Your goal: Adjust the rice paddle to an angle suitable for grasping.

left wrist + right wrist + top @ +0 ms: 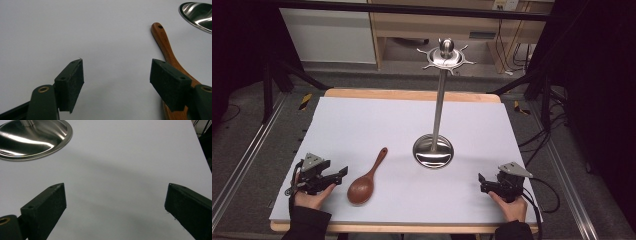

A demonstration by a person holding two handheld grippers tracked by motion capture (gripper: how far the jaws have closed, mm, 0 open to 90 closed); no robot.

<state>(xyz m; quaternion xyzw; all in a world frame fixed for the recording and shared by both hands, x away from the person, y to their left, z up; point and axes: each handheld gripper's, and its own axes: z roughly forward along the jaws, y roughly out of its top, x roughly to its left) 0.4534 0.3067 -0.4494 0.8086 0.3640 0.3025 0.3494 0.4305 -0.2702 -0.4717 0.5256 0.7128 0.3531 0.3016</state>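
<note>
spoon (pixel 366 181) lies on white surface (pixel 362 125) just right of left gripper (pixel 339 175), bowl toward person, handle angled toward stand base (pixel 433 151). left jaws wide open, empty; right gripper (pixel 482 182) jaws also open, empty. likely pick: shift left gripper right, straddle mid-handle, close square across it.
</note>
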